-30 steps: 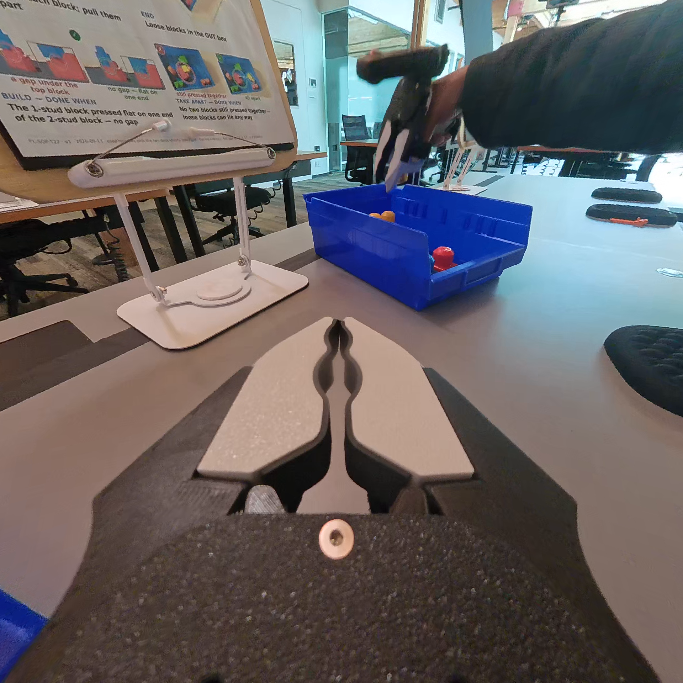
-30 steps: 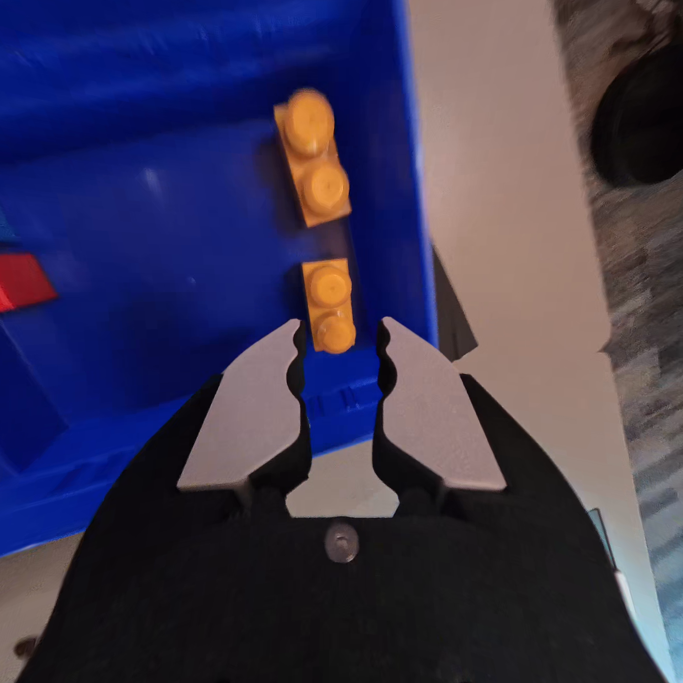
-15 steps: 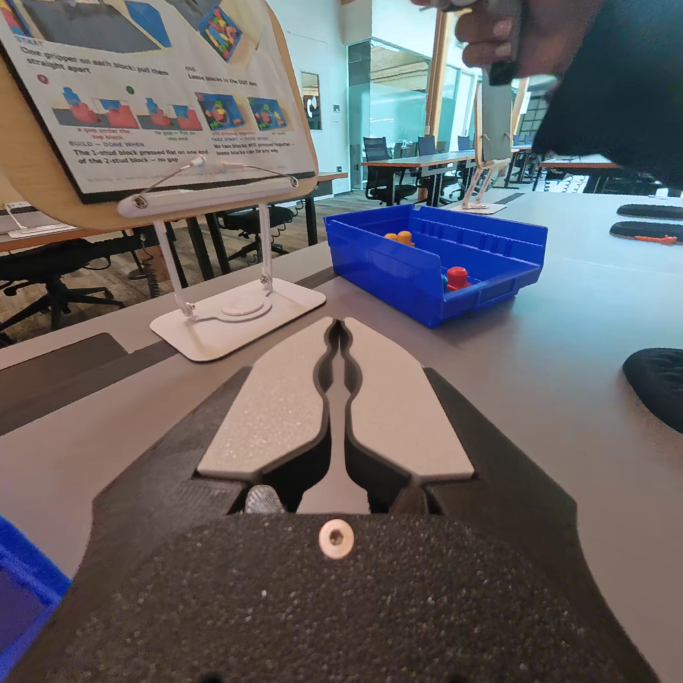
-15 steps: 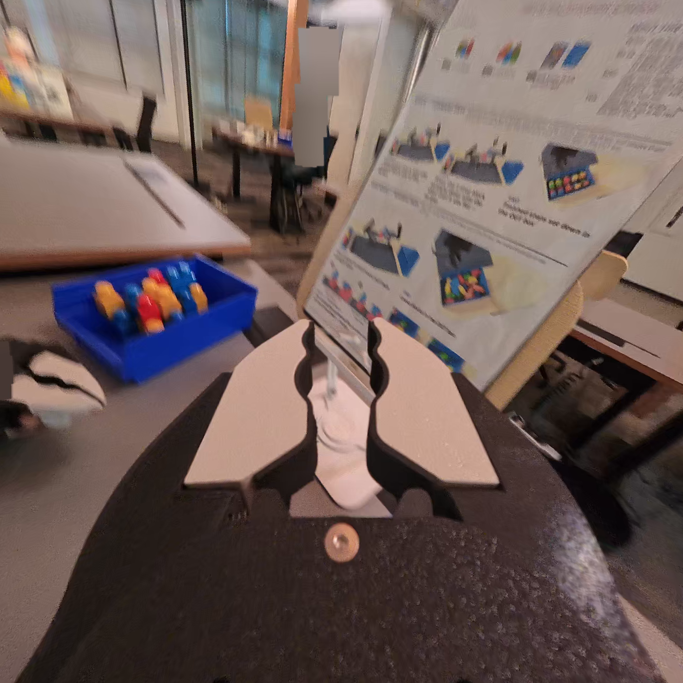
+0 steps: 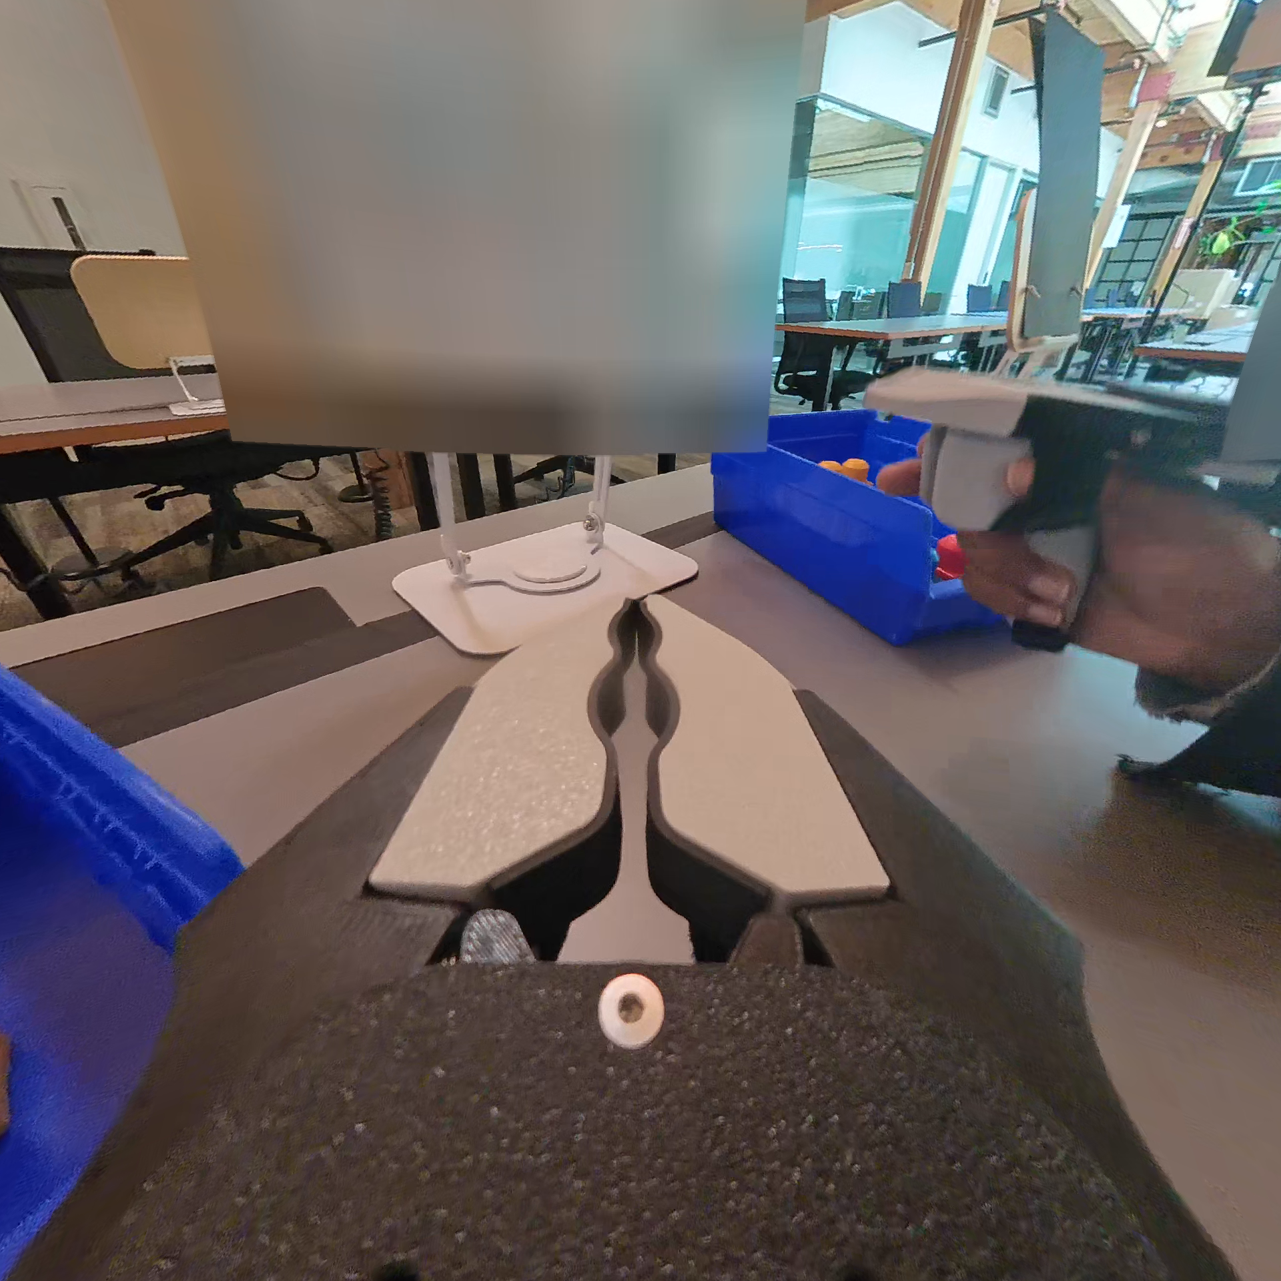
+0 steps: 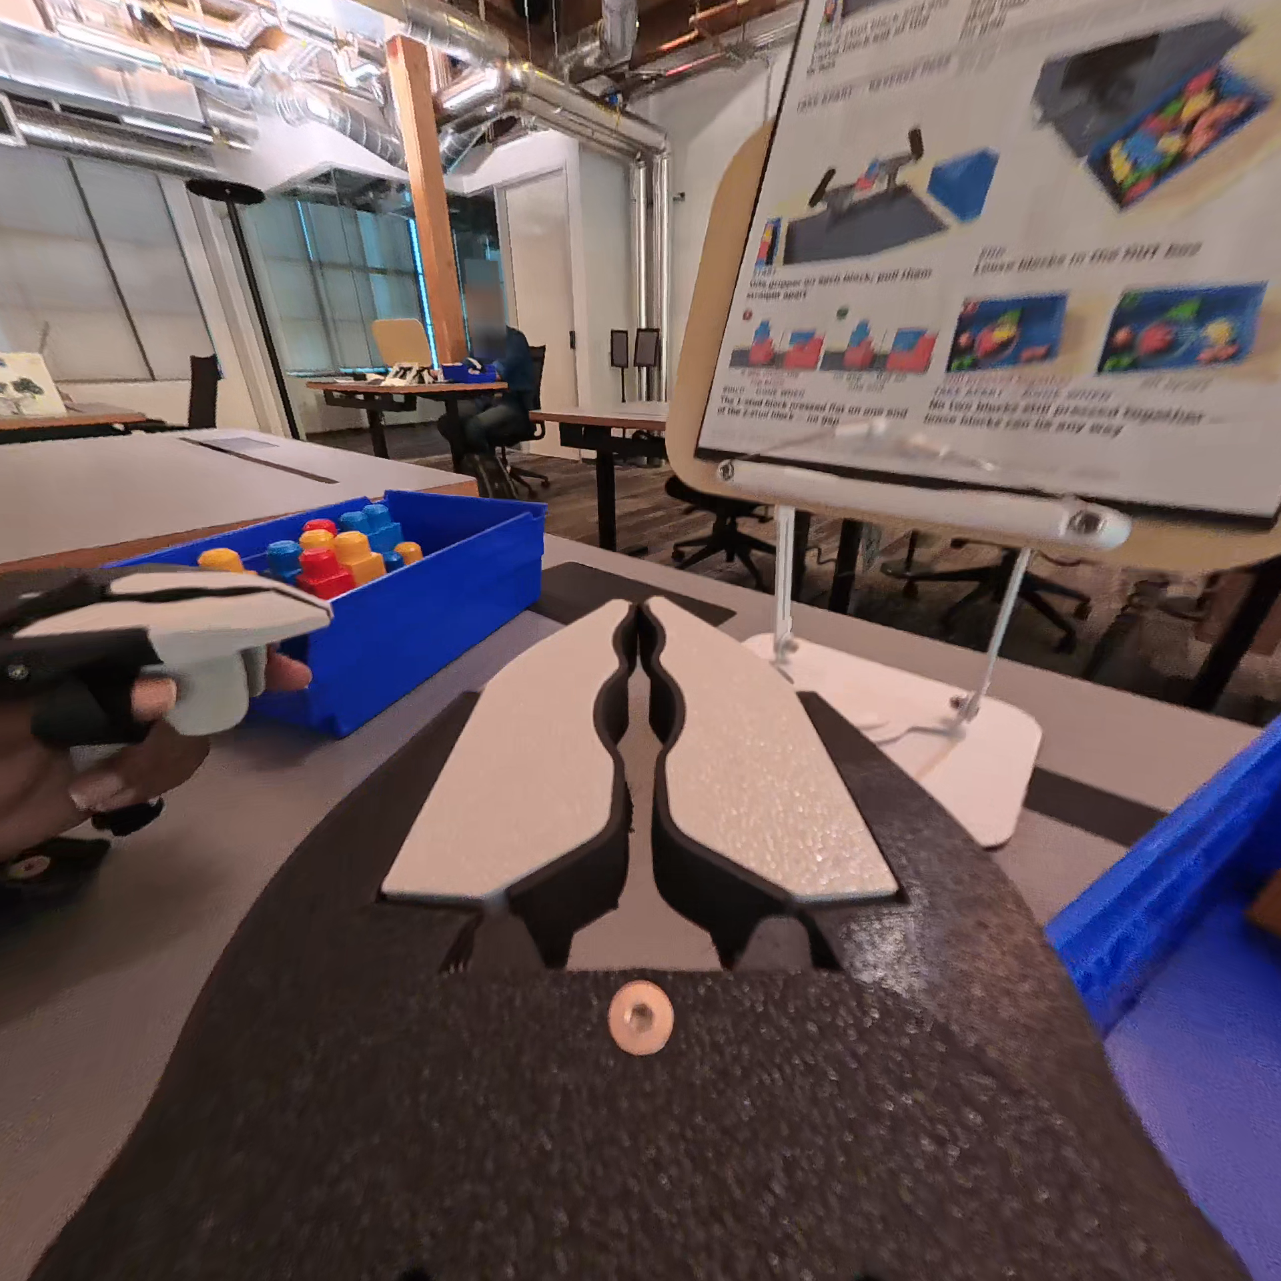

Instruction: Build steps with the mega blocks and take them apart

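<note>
My left gripper is shut and empty, low over the grey table. My right gripper is shut and empty too, held level beside it. Each shows in the other's view, in a hand: the right gripper at the right, the left gripper at the left. A blue bin ahead on the right holds orange blocks and a red block. Another blue bin on the left holds several red, yellow and blue blocks.
An instruction board stands on a white stand between the bins; its base lies just beyond my left fingertips. Bin walls crowd the near edges. A person sits at a far desk. About 15 cm separates my left fingertips from my right.
My right gripper has left the bin with the orange blocks, swung round and come down level beside the left one, and its jaws have shut. The left gripper stays shut and has shifted slightly.
</note>
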Available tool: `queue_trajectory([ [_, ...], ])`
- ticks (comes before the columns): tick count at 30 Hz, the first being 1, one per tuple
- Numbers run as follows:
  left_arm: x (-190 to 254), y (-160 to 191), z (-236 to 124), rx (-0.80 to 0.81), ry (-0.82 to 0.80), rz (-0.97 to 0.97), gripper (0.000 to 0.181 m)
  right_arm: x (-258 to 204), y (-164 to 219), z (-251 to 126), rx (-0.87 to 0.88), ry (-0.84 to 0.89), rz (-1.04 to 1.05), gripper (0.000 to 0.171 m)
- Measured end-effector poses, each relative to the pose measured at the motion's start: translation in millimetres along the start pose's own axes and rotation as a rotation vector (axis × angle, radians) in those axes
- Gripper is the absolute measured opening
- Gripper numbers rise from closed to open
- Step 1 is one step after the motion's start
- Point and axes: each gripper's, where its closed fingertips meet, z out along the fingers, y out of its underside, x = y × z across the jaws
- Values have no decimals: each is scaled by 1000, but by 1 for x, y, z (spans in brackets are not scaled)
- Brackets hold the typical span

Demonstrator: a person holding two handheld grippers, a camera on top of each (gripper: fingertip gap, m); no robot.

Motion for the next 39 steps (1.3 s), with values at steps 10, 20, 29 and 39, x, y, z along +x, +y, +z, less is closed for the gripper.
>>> queue_trajectory([
  [10, -80, -37, -43, -104, -250, 34, 0, 8, 17, -2, -21, -10, 9, 0],
  [20, -196, 12, -103, -599, -582, 37, 46, -2, 23, 1, -39, -67, 0, 0],
  [29, -220, 57, -98, -843, -644, 47, 43, -1, 22, -1, -42, -85, 12, 0],
  [39, -224, 72, -88, -866, -635, 66, 38, -6, 26, 1, -62, -116, 33, 0],
])
